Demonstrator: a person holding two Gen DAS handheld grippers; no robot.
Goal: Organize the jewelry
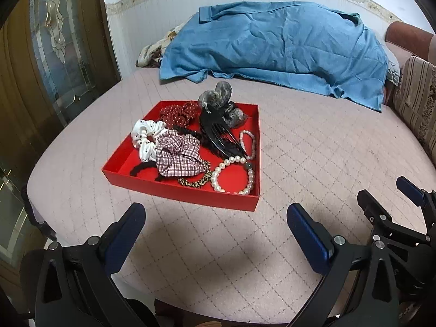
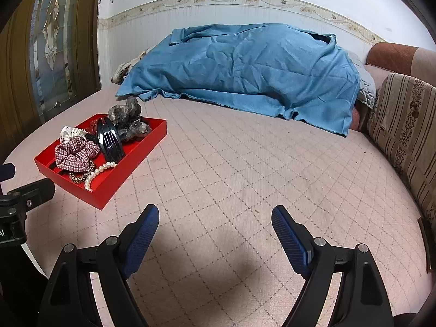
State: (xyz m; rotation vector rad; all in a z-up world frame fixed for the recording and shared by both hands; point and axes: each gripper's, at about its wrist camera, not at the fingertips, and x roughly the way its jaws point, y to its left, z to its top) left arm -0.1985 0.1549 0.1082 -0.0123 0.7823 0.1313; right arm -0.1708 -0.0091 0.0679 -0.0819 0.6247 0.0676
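A red tray point(image 1: 174, 190) lies on the pink quilted bed. It holds a checked scrunchie point(image 1: 178, 156), a white dotted scrunchie point(image 1: 145, 136), a red dotted scrunchie point(image 1: 177, 113), a grey scrunchie point(image 1: 216, 96), a black hair comb point(image 1: 218, 129), a large pearl bracelet point(image 1: 234, 175), a thin pearl bracelet point(image 1: 249, 143) and a leopard hair tie point(image 1: 194, 181). My left gripper point(image 1: 216, 222) is open and empty, just in front of the tray. My right gripper point(image 2: 215, 224) is open and empty, to the right of the tray point(image 2: 109, 190); it also shows in the left wrist view point(image 1: 387, 190).
A blue cloth point(image 1: 272, 46) covers a heap at the back of the bed point(image 1: 313, 150). A striped cushion point(image 2: 403, 125) lines the right side. A glass-panelled door point(image 1: 51, 41) stands at the left, beyond the bed's edge.
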